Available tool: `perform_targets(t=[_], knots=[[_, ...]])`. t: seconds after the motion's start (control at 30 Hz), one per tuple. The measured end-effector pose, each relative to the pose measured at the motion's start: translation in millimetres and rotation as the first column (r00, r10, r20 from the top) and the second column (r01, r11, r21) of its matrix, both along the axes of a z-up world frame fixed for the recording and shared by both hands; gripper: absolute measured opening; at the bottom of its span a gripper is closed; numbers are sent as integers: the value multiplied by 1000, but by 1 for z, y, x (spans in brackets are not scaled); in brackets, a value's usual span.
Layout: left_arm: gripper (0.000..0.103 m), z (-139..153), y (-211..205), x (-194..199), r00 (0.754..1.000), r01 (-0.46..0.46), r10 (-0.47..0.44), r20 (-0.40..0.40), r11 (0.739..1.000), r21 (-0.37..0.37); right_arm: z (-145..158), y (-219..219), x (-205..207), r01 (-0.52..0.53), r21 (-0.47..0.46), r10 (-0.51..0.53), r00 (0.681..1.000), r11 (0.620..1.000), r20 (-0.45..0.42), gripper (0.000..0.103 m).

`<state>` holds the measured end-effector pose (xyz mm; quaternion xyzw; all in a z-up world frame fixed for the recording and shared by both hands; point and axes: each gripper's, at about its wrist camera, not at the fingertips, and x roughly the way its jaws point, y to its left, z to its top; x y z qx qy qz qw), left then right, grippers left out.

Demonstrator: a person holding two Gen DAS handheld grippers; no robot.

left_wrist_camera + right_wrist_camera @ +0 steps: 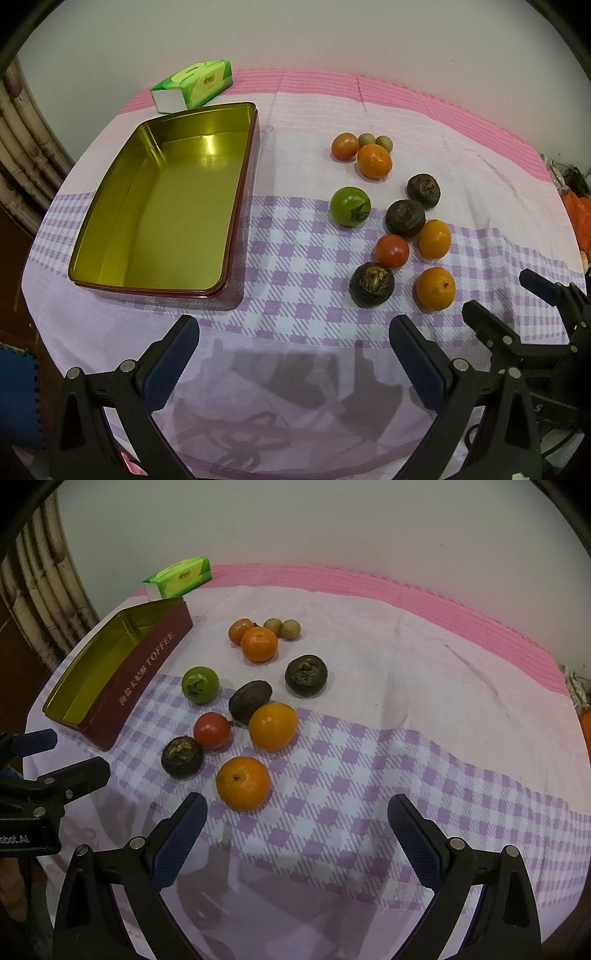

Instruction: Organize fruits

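An empty gold-lined maroon tin (236, 206) (140, 672) lies on the left of the table. Loose fruit sits to its right: three oranges, the nearest (435, 288) (243, 782); a green tomato (349, 206) (200, 684); red tomatoes (392, 250) (212, 730); three dark brown fruits, one nearest (371, 284) (182, 757); two small tan fruits (384, 143) (290, 628). My left gripper (295, 332) is open over bare cloth near the front edge. My right gripper (297, 810) is open, just short of the nearest orange, and shows in the left wrist view (509, 295).
A green tissue pack (194, 85) (181, 576) lies behind the tin by the wall. The checked and pink cloth (303, 332) (406, 775) covers the table; its right half holds nothing. Orange things (581, 218) sit beyond the right edge.
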<state>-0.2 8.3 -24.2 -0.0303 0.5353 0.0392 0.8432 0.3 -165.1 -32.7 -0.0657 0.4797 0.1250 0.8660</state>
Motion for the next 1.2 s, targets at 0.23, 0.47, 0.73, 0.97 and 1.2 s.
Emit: perform_targets(t=[0.23, 0.47, 0.73, 0.97, 1.2], knots=[[102, -3, -9, 3, 999, 42, -42, -5, 999, 3, -2, -8, 5, 32, -4, -32, 999, 999, -20, 98], [99, -6, -17, 10, 994, 105, -105, -12, 994, -34, 0, -19, 11, 72, -4, -72, 997, 997, -24, 98], [76, -21, -39, 26, 976, 212, -213, -53, 977, -35, -1, -35, 17, 118, 16, -117, 992, 993, -36, 98], [61, -34, -41, 40, 968, 234, -238, -82, 971, -56, -7, -39, 20, 125, 23, -124, 991, 992, -60, 98], [51, -46, -41, 56, 961, 244, -253, -108, 965, -93, -11, -40, 23, 131, 29, -128, 989, 991, -77, 98]])
